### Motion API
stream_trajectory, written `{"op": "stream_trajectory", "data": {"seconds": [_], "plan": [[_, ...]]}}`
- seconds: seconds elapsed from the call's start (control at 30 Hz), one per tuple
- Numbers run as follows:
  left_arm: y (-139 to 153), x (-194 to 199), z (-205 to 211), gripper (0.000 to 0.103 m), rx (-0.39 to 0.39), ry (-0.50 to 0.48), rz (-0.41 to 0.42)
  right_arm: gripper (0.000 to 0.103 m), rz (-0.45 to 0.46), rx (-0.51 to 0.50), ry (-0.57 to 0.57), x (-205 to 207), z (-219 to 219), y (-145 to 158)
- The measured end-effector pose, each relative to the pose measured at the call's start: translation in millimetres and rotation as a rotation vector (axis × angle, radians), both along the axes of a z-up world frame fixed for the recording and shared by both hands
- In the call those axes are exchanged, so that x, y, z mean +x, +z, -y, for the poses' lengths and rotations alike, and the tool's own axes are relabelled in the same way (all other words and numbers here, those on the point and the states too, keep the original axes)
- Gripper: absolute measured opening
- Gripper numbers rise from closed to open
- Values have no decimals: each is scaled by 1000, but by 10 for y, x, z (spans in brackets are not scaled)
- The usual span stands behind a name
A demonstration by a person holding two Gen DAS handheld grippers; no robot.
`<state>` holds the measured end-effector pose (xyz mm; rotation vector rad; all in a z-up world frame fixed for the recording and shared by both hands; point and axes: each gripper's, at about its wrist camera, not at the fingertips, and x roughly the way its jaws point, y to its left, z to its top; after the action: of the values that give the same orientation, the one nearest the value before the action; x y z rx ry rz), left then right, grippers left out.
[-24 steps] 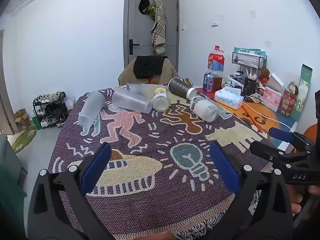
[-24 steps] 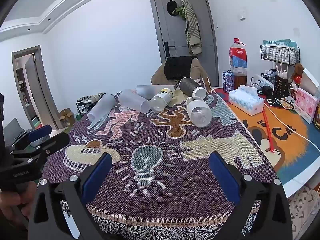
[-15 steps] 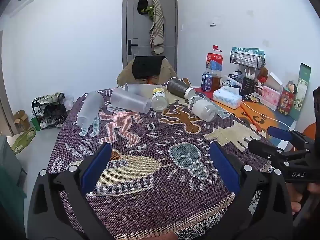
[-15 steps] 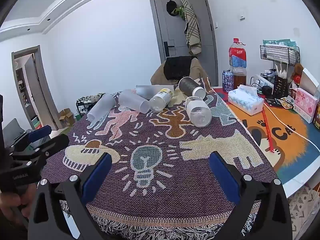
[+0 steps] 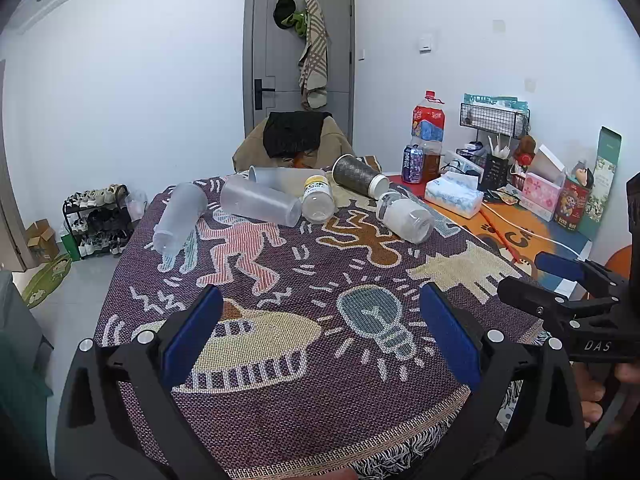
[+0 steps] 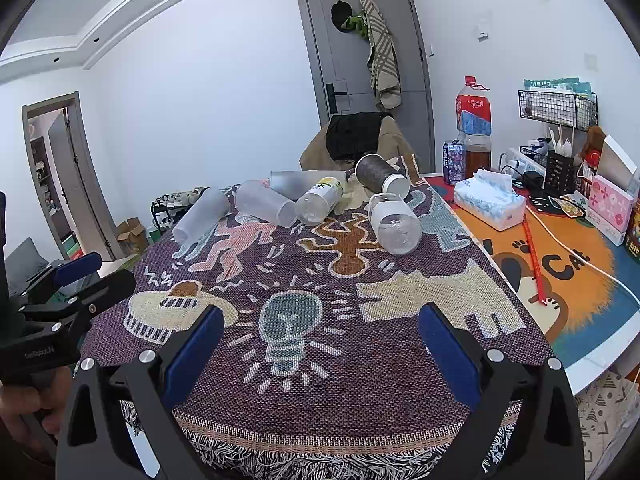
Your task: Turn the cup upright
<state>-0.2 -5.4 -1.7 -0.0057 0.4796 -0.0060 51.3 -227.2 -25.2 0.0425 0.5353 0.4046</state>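
Note:
Several cups and bottles lie on their sides at the far end of the patterned cloth. There is a frosted cup (image 5: 176, 220) (image 6: 200, 214) at far left, a clear cup (image 5: 260, 202) (image 6: 266, 204), a yellow-capped bottle (image 5: 318, 198) (image 6: 320, 200), a dark cup (image 5: 360, 178) (image 6: 380, 176) and a white-labelled bottle (image 5: 406, 218) (image 6: 394, 224). My left gripper (image 5: 320, 336) and right gripper (image 6: 318, 344) are both open and empty, above the near edge of the cloth and well short of the cups.
The patterned cloth (image 5: 304, 280) covers the table. A tissue box (image 6: 490, 204), a large drink bottle (image 6: 474, 120), a can, a wire rack and small boxes stand on the orange mat at right. A chair (image 6: 356, 140) stands beyond the table.
The left wrist view has tilted slightly so the cups sit a little lower and nearer. The right wrist view is almost unchanged. Both grippers stay open.

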Motion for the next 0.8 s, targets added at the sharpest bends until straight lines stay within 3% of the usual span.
{"op": "stream_trajectory", "data": {"seconds": [0.8], "plan": [[64,-33,-1,98,4,-19,6,96,6,-4,-6,0,40,-4]]}}
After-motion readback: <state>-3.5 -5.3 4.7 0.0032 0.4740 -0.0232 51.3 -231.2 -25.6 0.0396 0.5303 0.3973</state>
